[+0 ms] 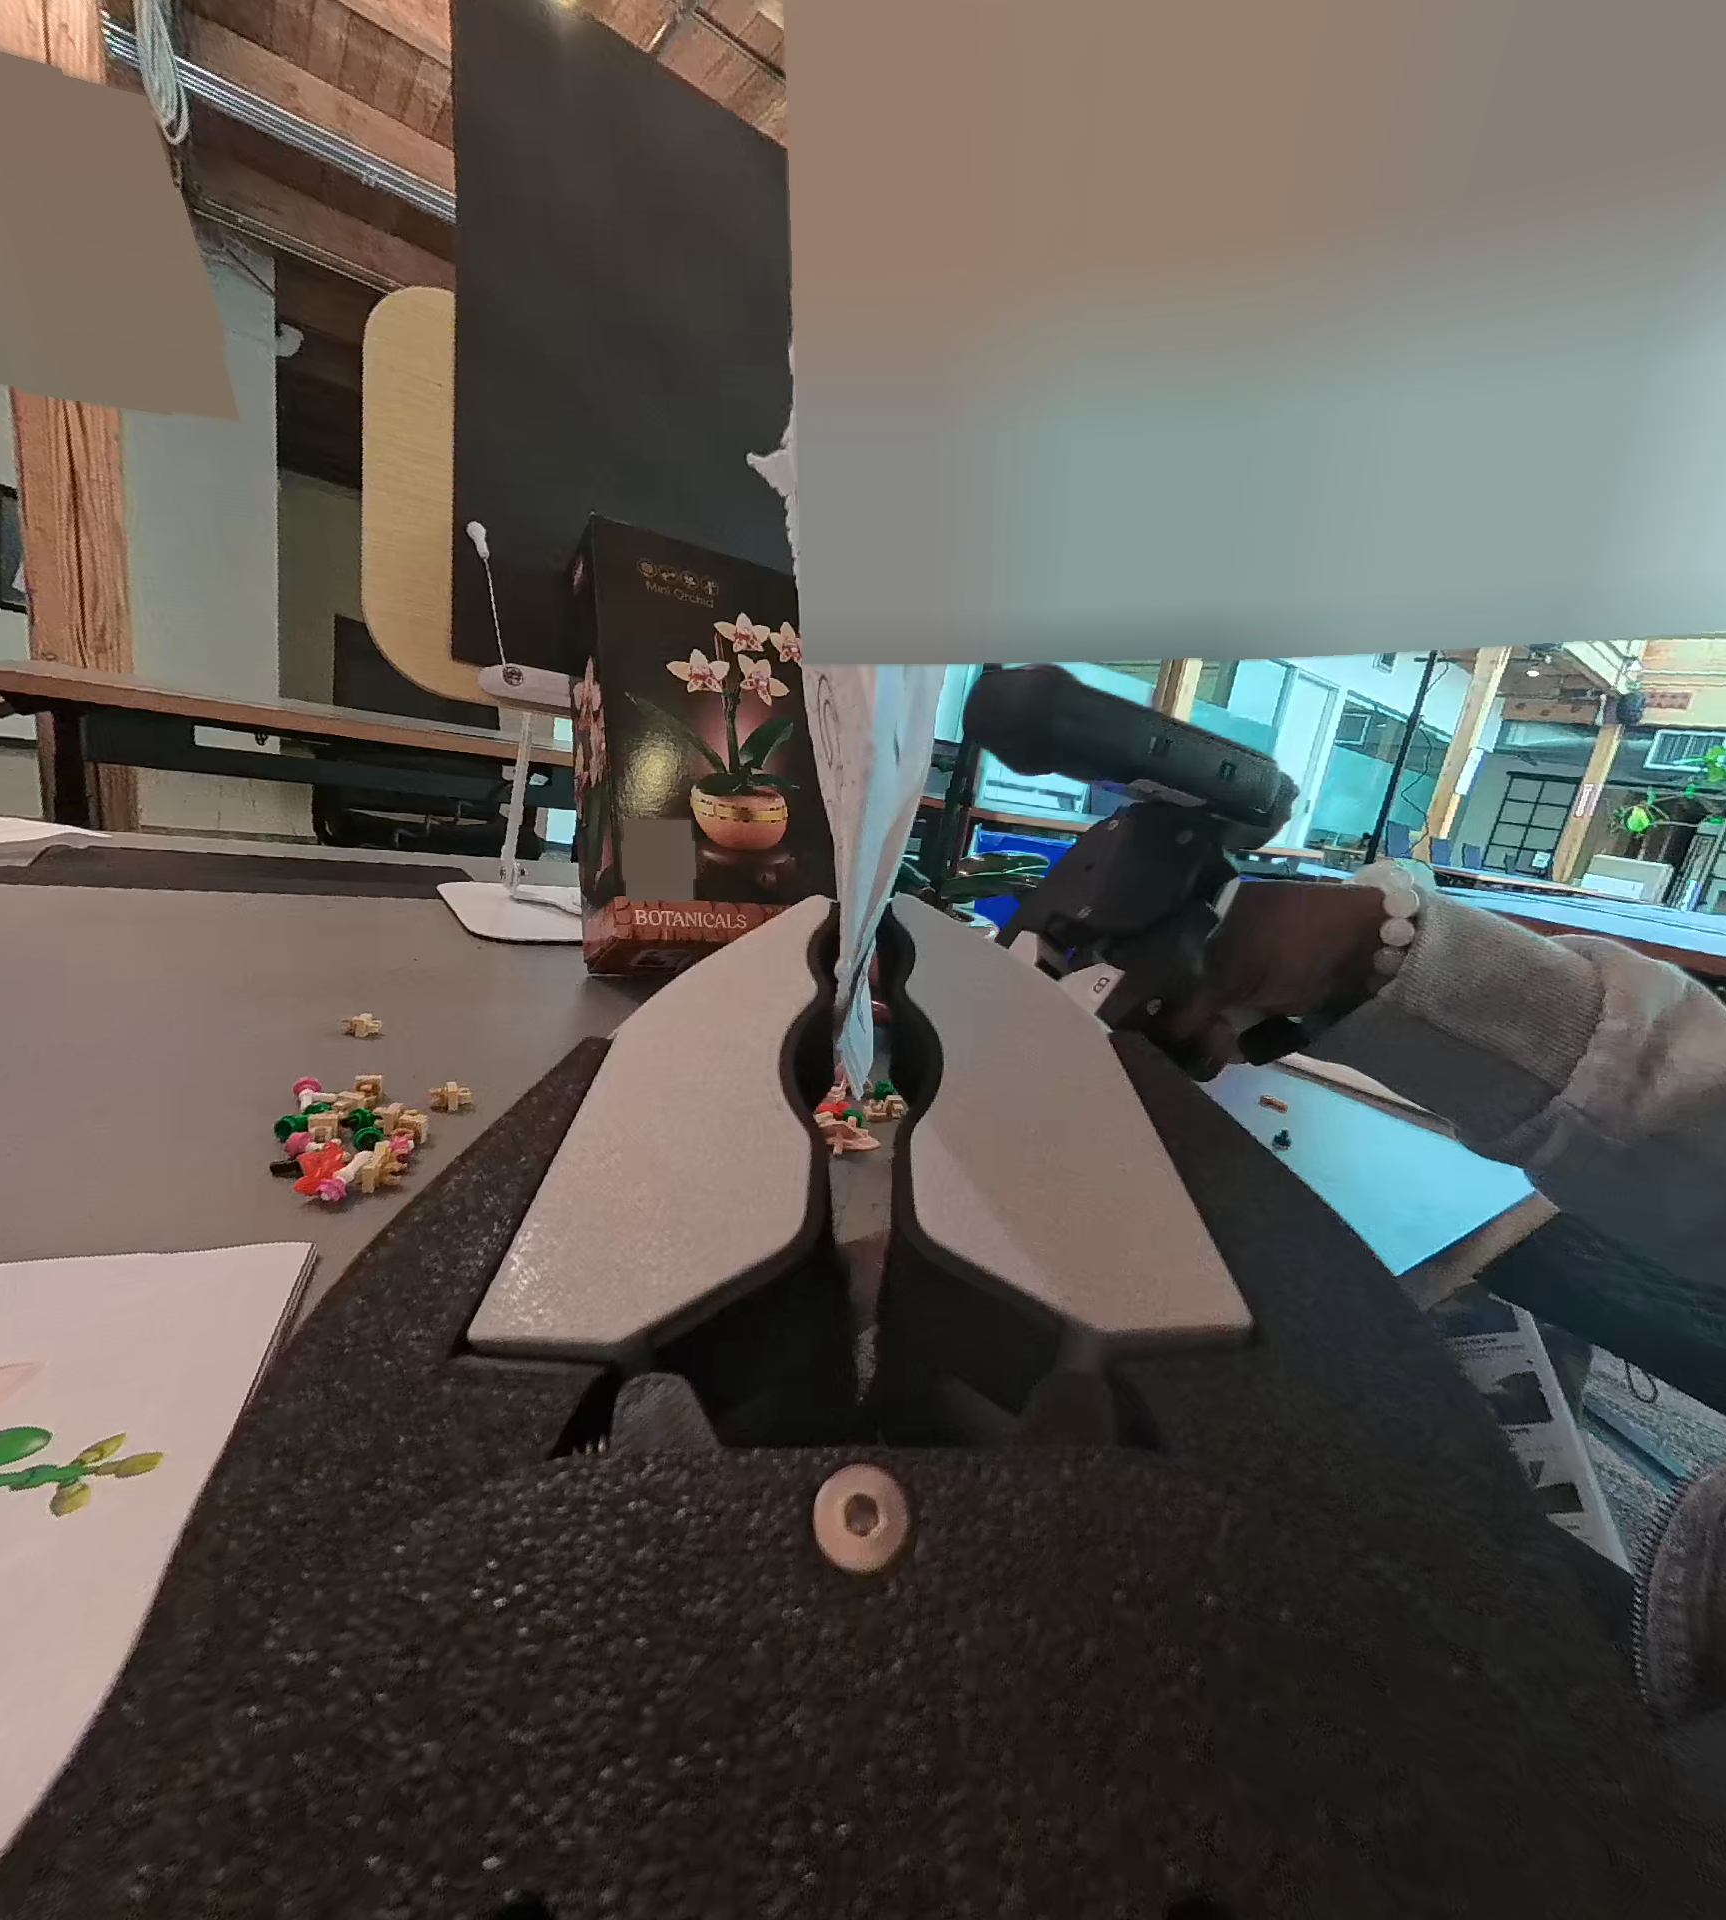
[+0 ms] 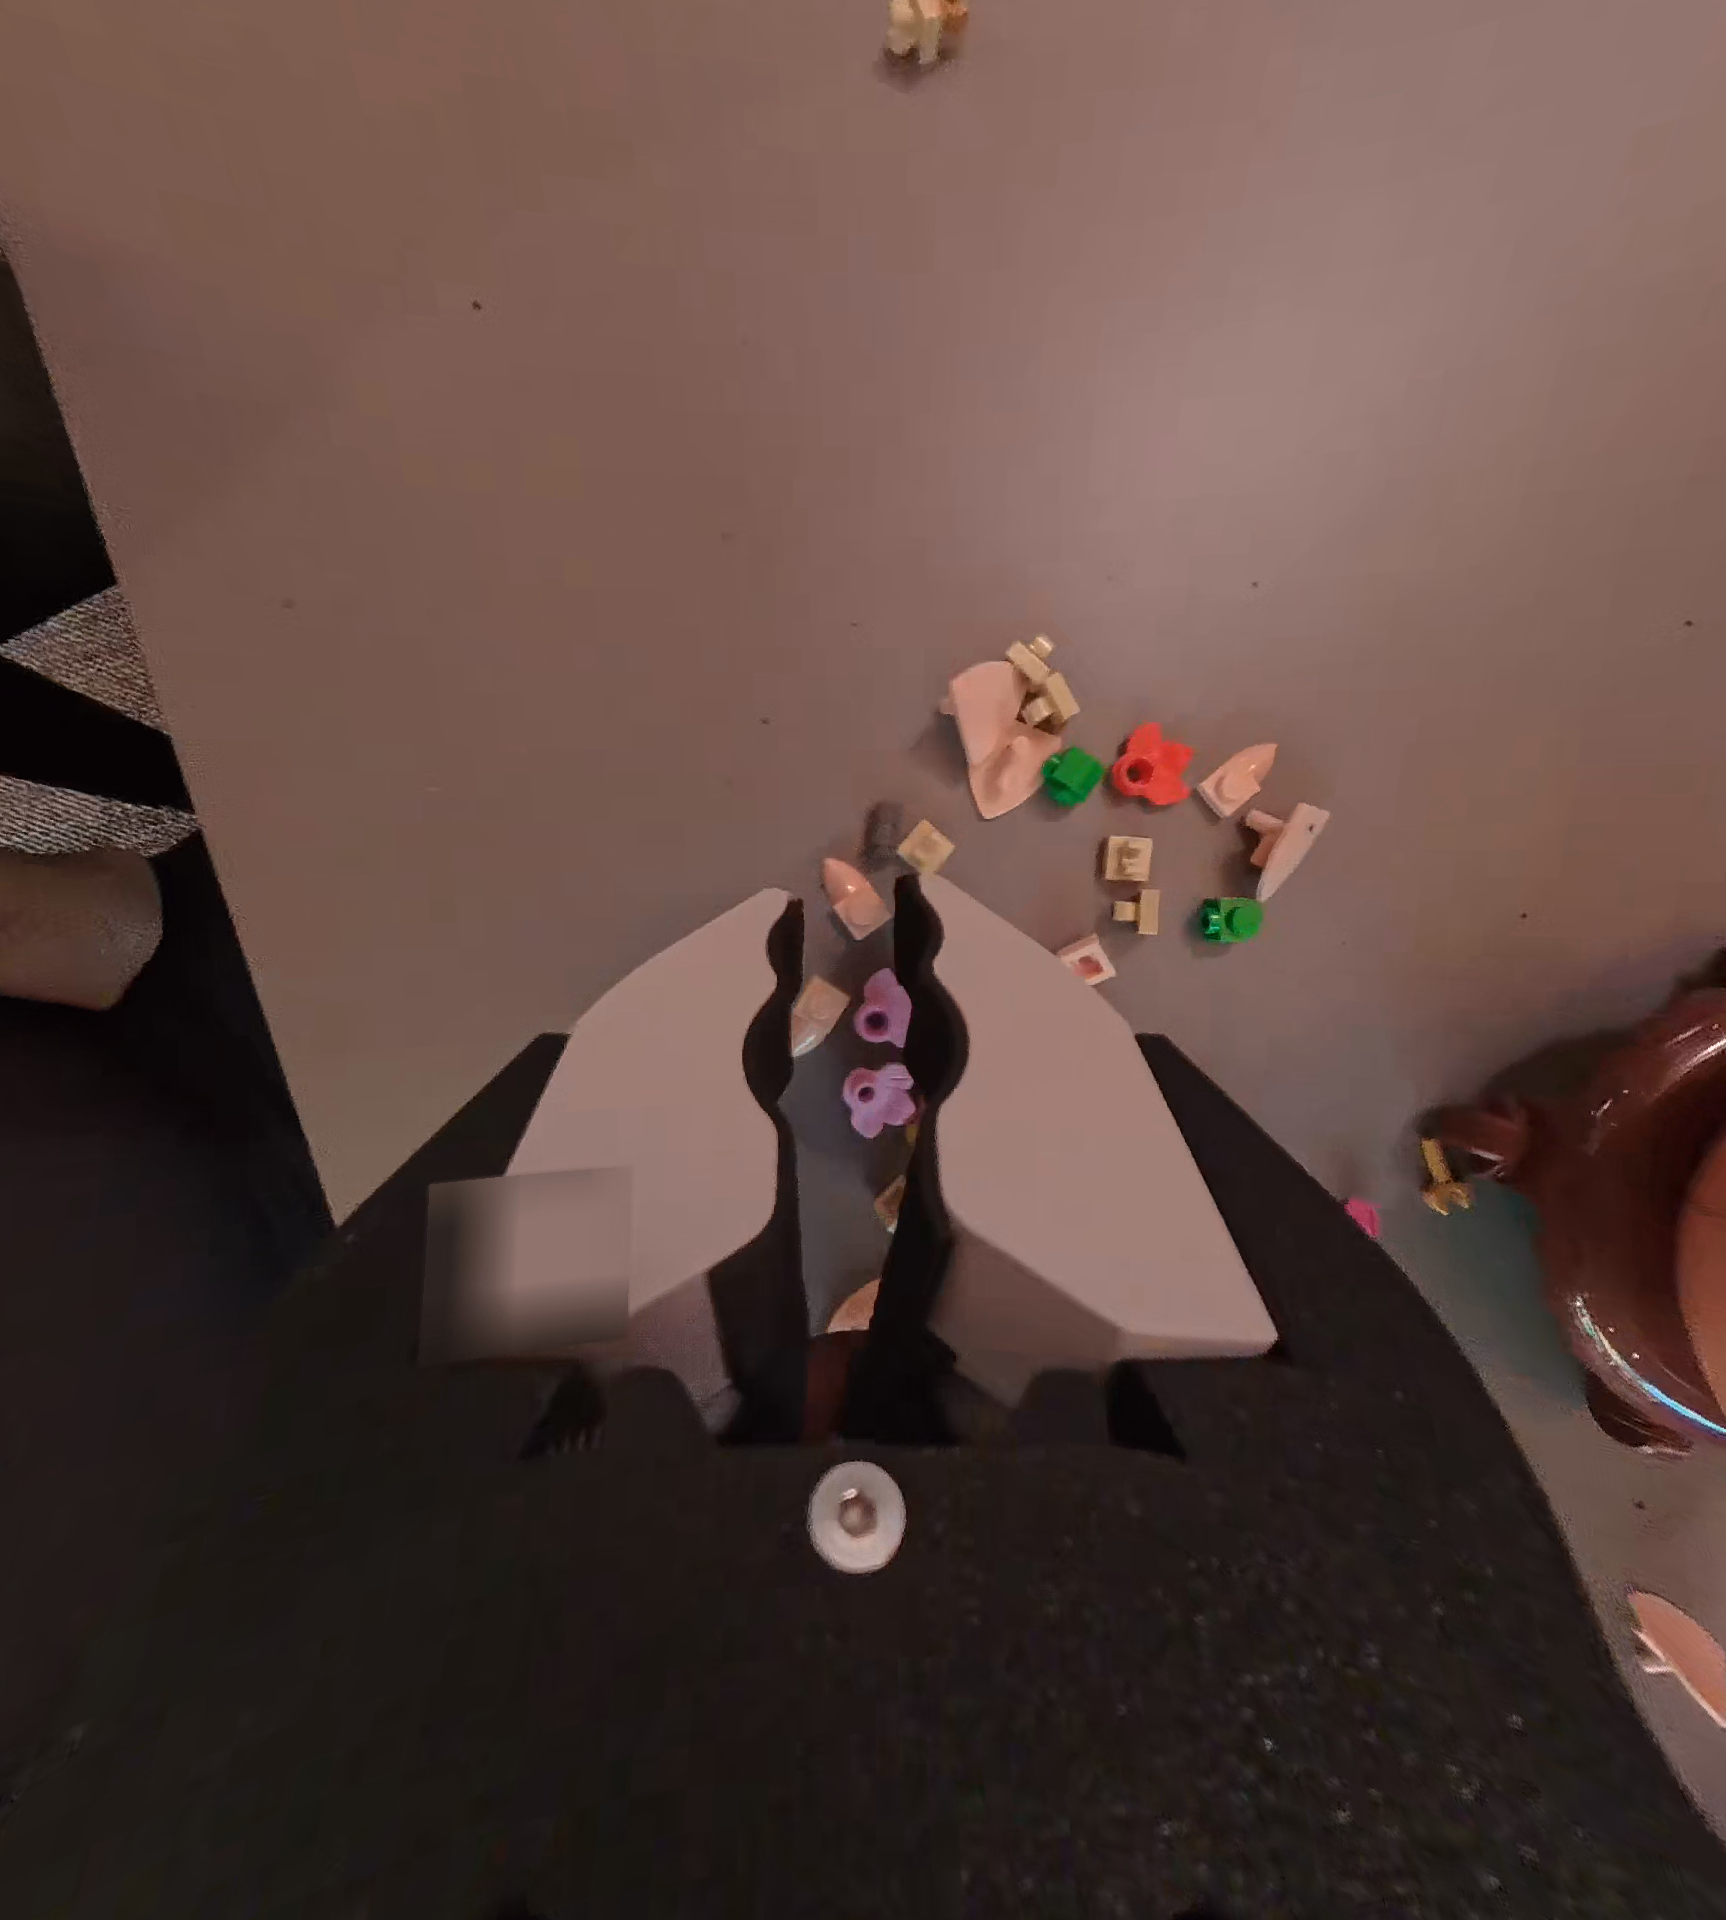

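My left gripper is shut on the lower edge of a white paper bag that stands up from its fingertips, above a grey table. Small bricks lie under it. My right gripper points down at the table, its jaws a narrow gap apart and empty. Below the gap lie two purple flower pieces and peach pieces. More loose bricks, red, green and tan, lie just beyond its tips. In the left wrist view the right gripper is held by a hand right of the bag.
A second pile of small bricks lies left of my left gripper. A dark box with an orchid picture stands behind it. A printed booklet lies at the near left. A brown pot and a peach petal sit at the right. Across from one pair of fingers to the other is roughly 15 centimetres.
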The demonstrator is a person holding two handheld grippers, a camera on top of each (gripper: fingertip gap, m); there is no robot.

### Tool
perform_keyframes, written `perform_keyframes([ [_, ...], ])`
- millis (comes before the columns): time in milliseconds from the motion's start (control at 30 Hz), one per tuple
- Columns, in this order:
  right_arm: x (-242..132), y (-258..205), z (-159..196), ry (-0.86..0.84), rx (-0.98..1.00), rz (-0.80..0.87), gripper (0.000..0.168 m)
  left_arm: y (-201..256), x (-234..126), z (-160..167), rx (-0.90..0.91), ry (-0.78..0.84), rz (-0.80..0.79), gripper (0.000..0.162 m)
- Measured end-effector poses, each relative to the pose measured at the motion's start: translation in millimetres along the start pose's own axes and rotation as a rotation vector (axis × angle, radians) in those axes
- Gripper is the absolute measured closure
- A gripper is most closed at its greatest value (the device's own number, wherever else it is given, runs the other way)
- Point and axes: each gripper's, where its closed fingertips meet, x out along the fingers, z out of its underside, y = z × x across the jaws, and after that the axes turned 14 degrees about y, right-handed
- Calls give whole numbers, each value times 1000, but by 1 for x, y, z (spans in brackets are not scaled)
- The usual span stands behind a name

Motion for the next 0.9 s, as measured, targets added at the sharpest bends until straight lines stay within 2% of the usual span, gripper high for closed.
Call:
perform_keyframes([
  [167,3,5,7,-1,101,-52,160,-1,0,0,-2,-2,2,158],
  [367,2,1,2,67,101,-93,162,0,-1,1,-4,-5,3,158],
  [467,-17,-10,-30,190,74,-123,162,0,-1,3,-7,-15,3,158],
  [600,-68,-50,-124,516,-50,-218,162,3,-1,9,-17,-35,22,158],
  [667,-80,-71,-156,594,-129,-249,158,6,0,11,-16,-44,36,158],
  [767,-69,-95,-170,539,-196,-301,153,11,0,13,-9,-50,56,158],
  [900,-67,-90,-174,518,-190,-270,147,10,0,12,-9,-46,57,158],
])
